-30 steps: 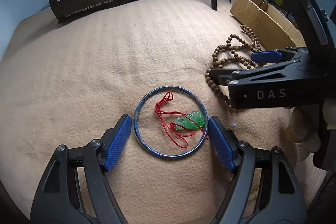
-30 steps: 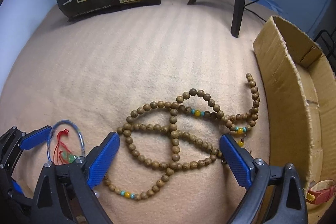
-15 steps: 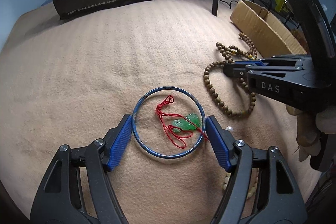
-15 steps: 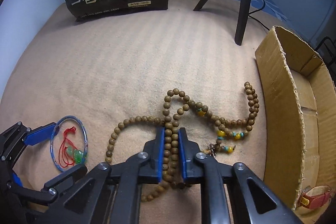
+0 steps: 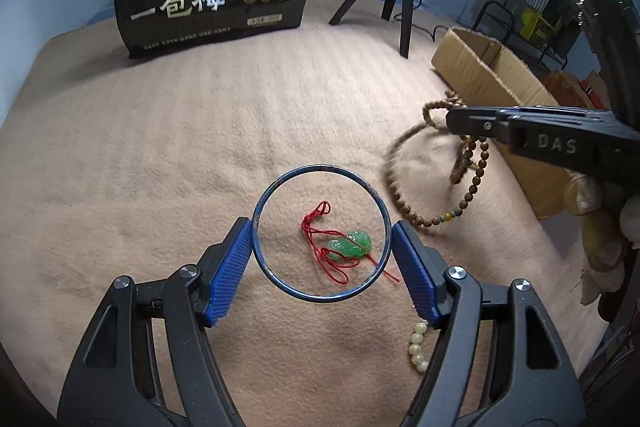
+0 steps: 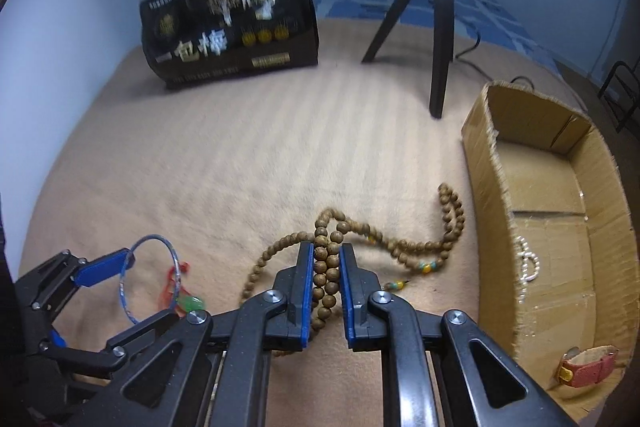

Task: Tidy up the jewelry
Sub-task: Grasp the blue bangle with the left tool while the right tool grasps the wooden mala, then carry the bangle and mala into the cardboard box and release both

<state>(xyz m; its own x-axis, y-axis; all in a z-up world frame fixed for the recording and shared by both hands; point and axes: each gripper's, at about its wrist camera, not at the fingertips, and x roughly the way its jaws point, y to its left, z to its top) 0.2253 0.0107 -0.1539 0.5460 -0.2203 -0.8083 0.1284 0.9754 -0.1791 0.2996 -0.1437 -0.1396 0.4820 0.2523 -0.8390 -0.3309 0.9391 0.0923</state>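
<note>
A: Right gripper (image 6: 326, 291) clamped on wooden bead strand (image 6: 404, 251), rest trailing on blanket (image 6: 240, 155) beside cardboard box (image 6: 560, 211).

B: Left gripper (image 5: 322, 259) pinches blue bangle (image 5: 321, 234) across its width (rigid, slippery); beads limp, swing freely.

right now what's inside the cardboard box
The open brown cardboard box holds a white pearl bracelet by its near wall and a red-strapped watch in the near corner. Its lower end is out of frame.
</note>
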